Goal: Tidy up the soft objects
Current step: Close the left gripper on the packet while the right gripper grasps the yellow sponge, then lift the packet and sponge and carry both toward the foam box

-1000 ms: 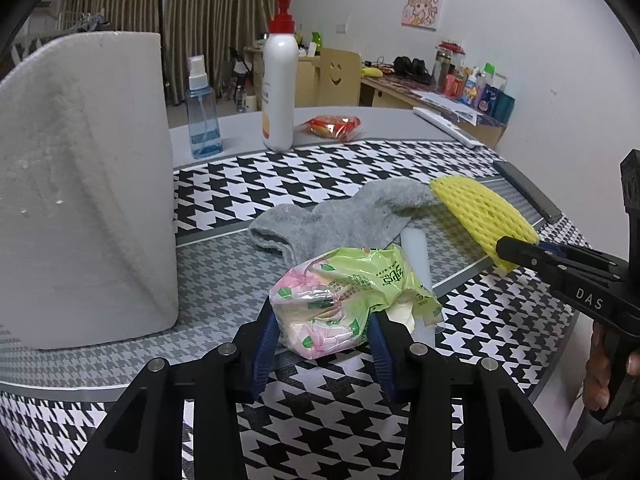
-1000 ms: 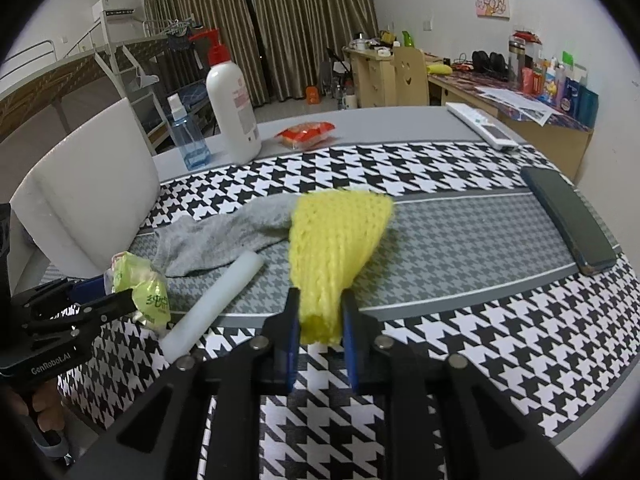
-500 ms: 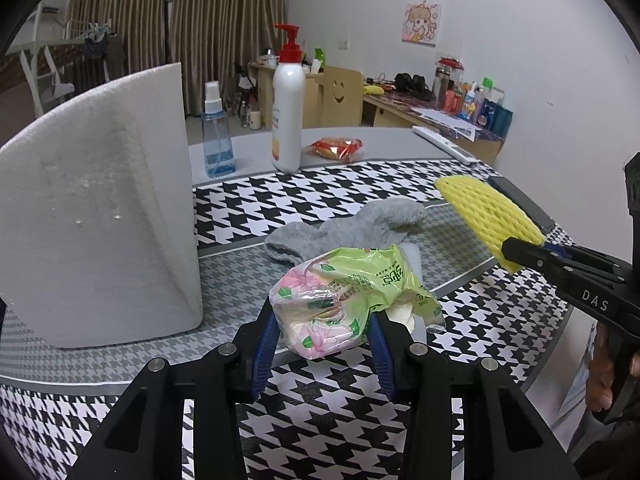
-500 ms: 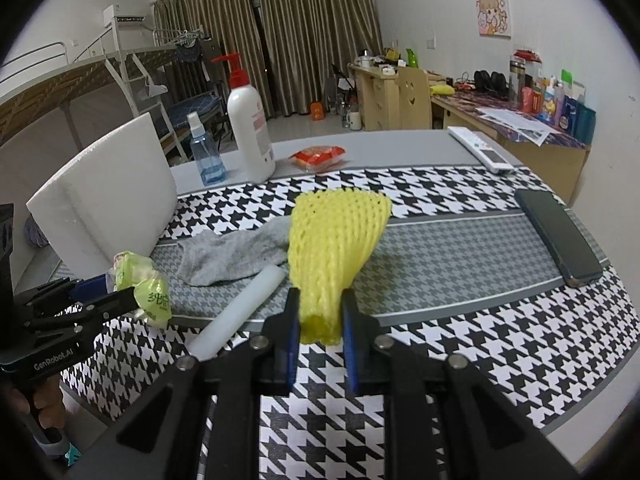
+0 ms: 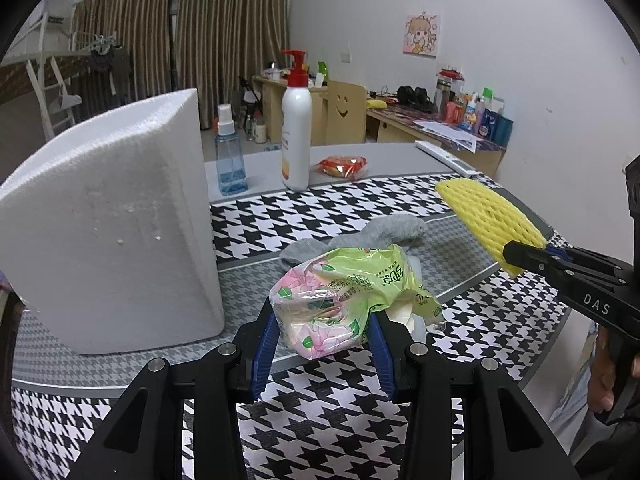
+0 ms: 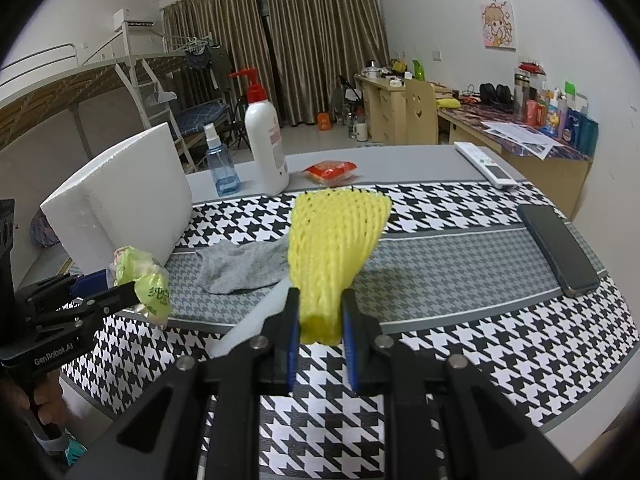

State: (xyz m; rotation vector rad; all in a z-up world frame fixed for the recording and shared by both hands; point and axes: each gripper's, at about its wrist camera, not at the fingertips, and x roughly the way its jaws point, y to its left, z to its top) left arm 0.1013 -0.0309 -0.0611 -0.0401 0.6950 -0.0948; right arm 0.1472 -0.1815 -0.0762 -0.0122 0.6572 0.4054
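Tissue pack and foam net, one clamped in each of my grippers above the table.

My left gripper [image 5: 322,338] has its jaws pressed on a green-and-pink tissue pack [image 5: 344,298], held clear of the houndstooth cloth [image 5: 320,412]. My right gripper [image 6: 320,338] pinches the narrow end of a yellow foam net [image 6: 334,246], which fans out ahead of the jaws. Beyond both jaws a grey sock [image 6: 240,266] lies flat, with a white foam tube [image 6: 256,318] just beside it. A white foam block [image 5: 108,236] stands left of my left jaws.
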